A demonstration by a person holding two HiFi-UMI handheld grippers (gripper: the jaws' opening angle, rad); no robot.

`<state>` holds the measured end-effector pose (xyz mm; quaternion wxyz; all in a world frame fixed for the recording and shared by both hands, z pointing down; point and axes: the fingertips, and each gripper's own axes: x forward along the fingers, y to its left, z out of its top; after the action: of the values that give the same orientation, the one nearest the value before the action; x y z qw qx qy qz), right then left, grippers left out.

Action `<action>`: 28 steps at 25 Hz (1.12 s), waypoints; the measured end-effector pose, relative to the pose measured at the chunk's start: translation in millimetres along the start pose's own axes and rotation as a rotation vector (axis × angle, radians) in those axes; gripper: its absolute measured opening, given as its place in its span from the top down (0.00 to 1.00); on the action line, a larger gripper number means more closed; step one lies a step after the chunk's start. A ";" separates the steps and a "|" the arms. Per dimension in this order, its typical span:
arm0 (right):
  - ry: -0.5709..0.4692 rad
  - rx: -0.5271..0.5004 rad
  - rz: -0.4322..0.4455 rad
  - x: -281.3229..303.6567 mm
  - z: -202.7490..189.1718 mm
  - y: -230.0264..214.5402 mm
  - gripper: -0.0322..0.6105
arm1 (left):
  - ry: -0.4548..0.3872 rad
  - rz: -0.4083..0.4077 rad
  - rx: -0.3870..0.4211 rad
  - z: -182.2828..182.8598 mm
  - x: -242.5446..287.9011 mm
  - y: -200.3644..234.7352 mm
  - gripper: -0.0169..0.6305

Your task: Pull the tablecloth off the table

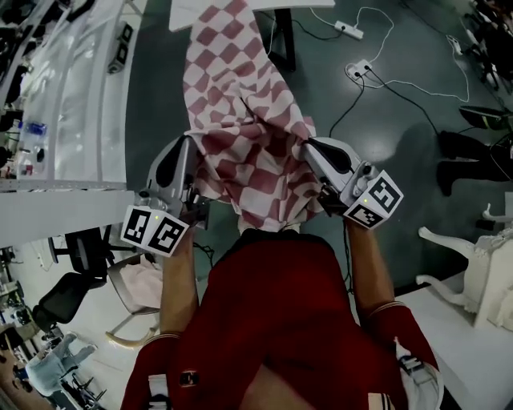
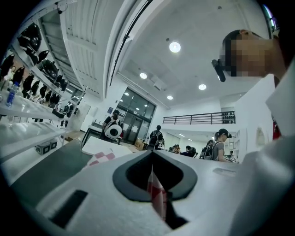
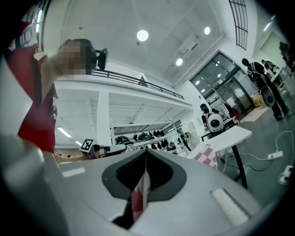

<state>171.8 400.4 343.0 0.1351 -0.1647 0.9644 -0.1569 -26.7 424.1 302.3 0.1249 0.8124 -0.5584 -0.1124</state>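
Note:
The red-and-white checked tablecloth (image 1: 240, 120) stretches from the white table (image 1: 183, 11) at the top of the head view down to my chest, bunched between both grippers. My left gripper (image 1: 192, 164) is shut on its left edge. My right gripper (image 1: 309, 152) is shut on its right edge. In the left gripper view a thin fold of the tablecloth (image 2: 156, 193) is pinched between the closed jaws, and the table (image 2: 99, 146) with cloth on it lies ahead. The right gripper view shows the tablecloth (image 3: 138, 196) clamped likewise, with the table (image 3: 230, 136) at right.
A long white shelf unit (image 1: 76, 104) runs along the left. Power strips and cables (image 1: 361, 68) lie on the grey floor at right. Black office chairs (image 1: 68, 276) stand at lower left, a white table (image 1: 465, 336) at lower right. People stand in the distance (image 2: 156, 136).

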 end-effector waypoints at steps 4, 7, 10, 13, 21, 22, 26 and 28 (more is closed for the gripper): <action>-0.024 0.000 -0.022 -2.0 6.9 15.3 0.93 | -0.020 -0.029 -0.012 4.3 -12.1 -3.2 0.96; -0.017 -0.018 -0.053 -1.2 4.8 24.5 0.93 | -0.017 -0.041 -0.029 1.0 -20.0 -0.4 0.96; 0.007 -0.017 -0.101 -5.1 -1.2 26.2 0.93 | -0.012 -0.054 -0.034 -0.8 -22.9 -3.2 0.96; 0.032 -0.029 -0.142 -7.4 -2.3 26.4 0.93 | -0.004 -0.078 -0.034 -2.9 -21.9 -10.9 0.96; 0.014 -0.072 -0.172 0.5 12.7 30.6 0.93 | -0.003 -0.120 -0.021 3.3 -17.9 -14.8 0.96; 0.010 -0.078 -0.176 1.1 15.6 29.4 0.93 | -0.006 -0.123 -0.021 5.0 -15.9 -14.4 0.96; -0.007 -0.099 -0.198 0.1 24.0 26.8 0.93 | -0.012 -0.138 -0.018 9.5 -10.5 -14.4 0.96; -0.010 -0.107 -0.211 -1.2 25.3 26.2 0.93 | -0.016 -0.145 -0.018 10.5 -9.3 -14.5 0.96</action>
<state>173.6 417.9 311.0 0.1135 -0.2729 0.9480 -0.1180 -20.6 436.9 288.1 0.1195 0.8487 -0.4979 -0.1325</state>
